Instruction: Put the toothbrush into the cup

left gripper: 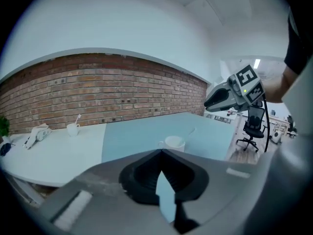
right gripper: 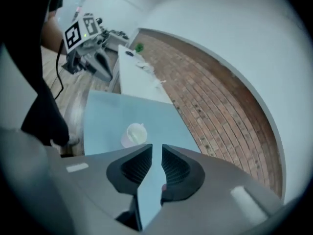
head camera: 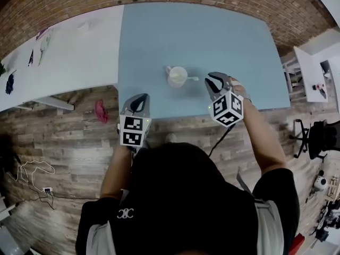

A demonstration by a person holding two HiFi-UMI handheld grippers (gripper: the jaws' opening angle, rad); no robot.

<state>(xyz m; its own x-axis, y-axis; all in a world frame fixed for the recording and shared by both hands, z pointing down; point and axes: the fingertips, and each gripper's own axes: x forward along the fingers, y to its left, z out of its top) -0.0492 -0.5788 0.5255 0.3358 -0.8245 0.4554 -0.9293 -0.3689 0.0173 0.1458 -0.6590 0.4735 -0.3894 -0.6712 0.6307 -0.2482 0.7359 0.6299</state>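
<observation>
Right gripper (head camera: 211, 79) slightly parted, empty, beside cup (head camera: 177, 77) (toothbrush (head camera: 192, 79) seemingly inside); left gripper (head camera: 140, 98) closed.

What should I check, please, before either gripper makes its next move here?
1. Toothbrush in the cup: ok, its handle leans out over the rim.
2. Cup upright on the blue table: ok.
3. Right gripper empty: ok, jaws apart, nothing between them.
4. Left gripper empty: ok, jaws together at the tips, nothing held.
5. Grippers clear of the cup: ok, neither touches it.
</observation>
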